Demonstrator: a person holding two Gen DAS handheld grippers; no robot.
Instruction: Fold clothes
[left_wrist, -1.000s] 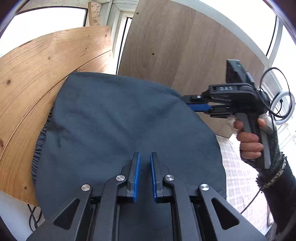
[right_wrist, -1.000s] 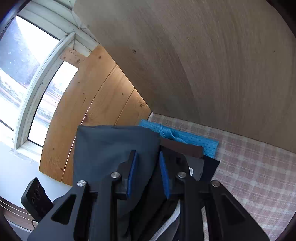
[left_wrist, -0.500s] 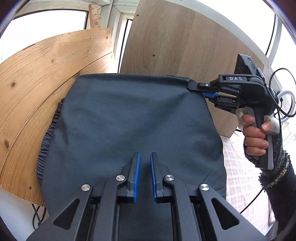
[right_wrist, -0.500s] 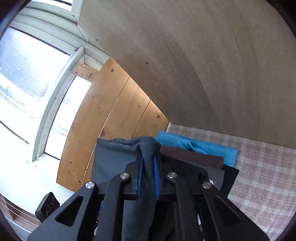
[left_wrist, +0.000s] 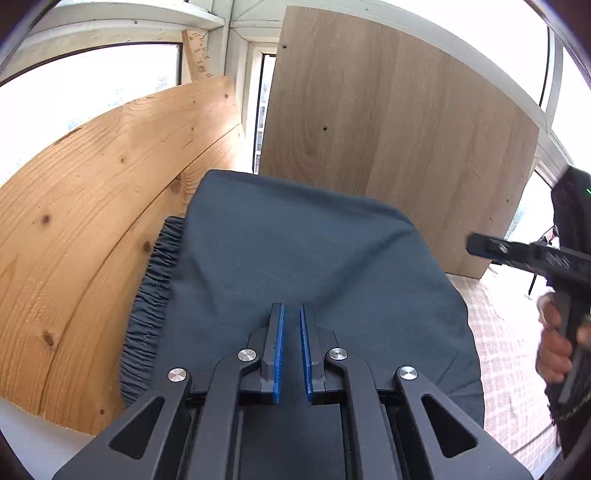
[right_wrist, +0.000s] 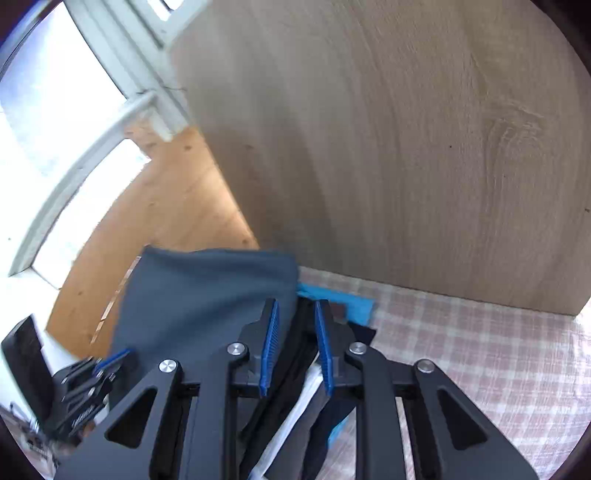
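- The dark grey cloth (left_wrist: 295, 258) lies folded on top of a pile of clothes (right_wrist: 354, 306) on the checked cover (right_wrist: 480, 350), close to the wooden boards (left_wrist: 92, 221) by the window. It looks like trousers or a skirt, for one edge is bunched like a stretchy waistband (left_wrist: 151, 295).
- The left gripper (left_wrist: 290, 350) hangs low over the near part of the cloth. Its blue pads (left_wrist: 280, 350) are almost pressed together, with only a thin gap. I cannot see any cloth pinched between them.
- The right gripper (right_wrist: 295, 343) is off the cloth, out to the side. Its jaws are opening, and nothing is between them. The pile only shows through the gap.
- From the left view, a hand (left_wrist: 554, 354) holds that right tool (left_wrist: 524, 254) away from the cloth edge.
- I think one fold is just done and the cloth has been let go.
- Next, I think the cloth needs a pat flat, or one more fold. For that, each tool must open, come down on an edge, and pinch it.
- The cloth is soft and floppy, so a corner could slip or flop back.
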